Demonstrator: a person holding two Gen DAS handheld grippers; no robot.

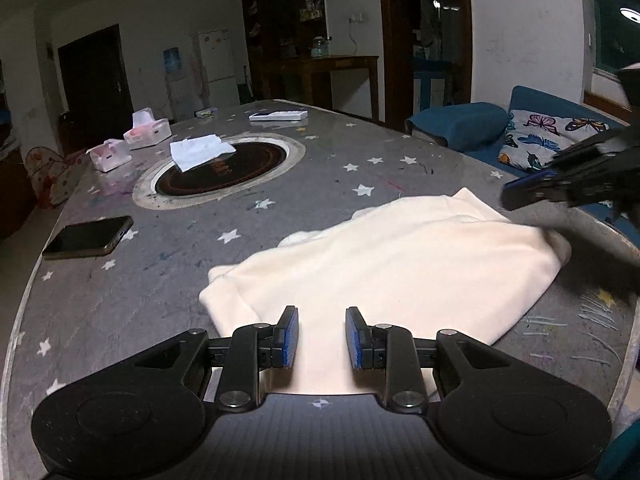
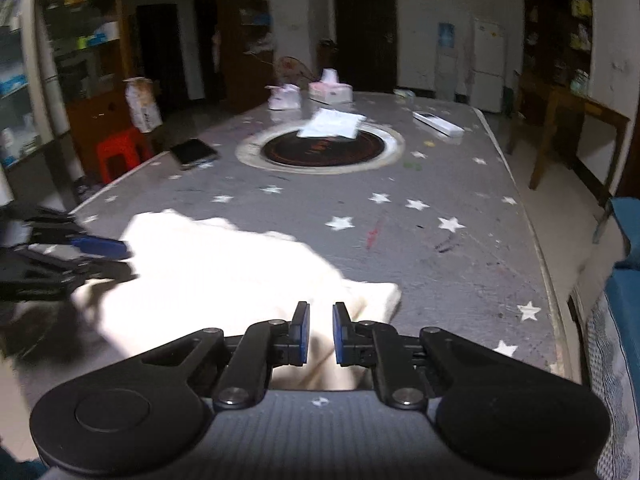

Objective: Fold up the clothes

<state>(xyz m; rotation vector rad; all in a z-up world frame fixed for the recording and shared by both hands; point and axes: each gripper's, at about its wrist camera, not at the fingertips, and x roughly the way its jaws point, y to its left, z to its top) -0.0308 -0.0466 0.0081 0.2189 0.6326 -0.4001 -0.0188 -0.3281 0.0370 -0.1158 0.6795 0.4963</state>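
A cream-white garment (image 1: 400,264) lies folded over itself on the grey star-patterned table (image 1: 140,304), near its front end. My left gripper (image 1: 322,338) is open and empty, hovering over the garment's near edge. The right gripper shows blurred in the left wrist view (image 1: 532,190), at the garment's far right corner. In the right wrist view the garment (image 2: 216,276) is overexposed. My right gripper (image 2: 320,332) is open with a narrow gap, empty, above the garment's near right edge. The left gripper shows there at the left edge (image 2: 116,258), beside the cloth.
A round inset burner (image 1: 224,172) with a white cloth (image 1: 200,152) sits mid-table. A black phone (image 1: 88,237) lies left. Two tissue boxes (image 1: 146,132) and a white remote (image 1: 279,115) are farther back. A blue sofa (image 1: 532,128) with a butterfly cushion runs along the right.
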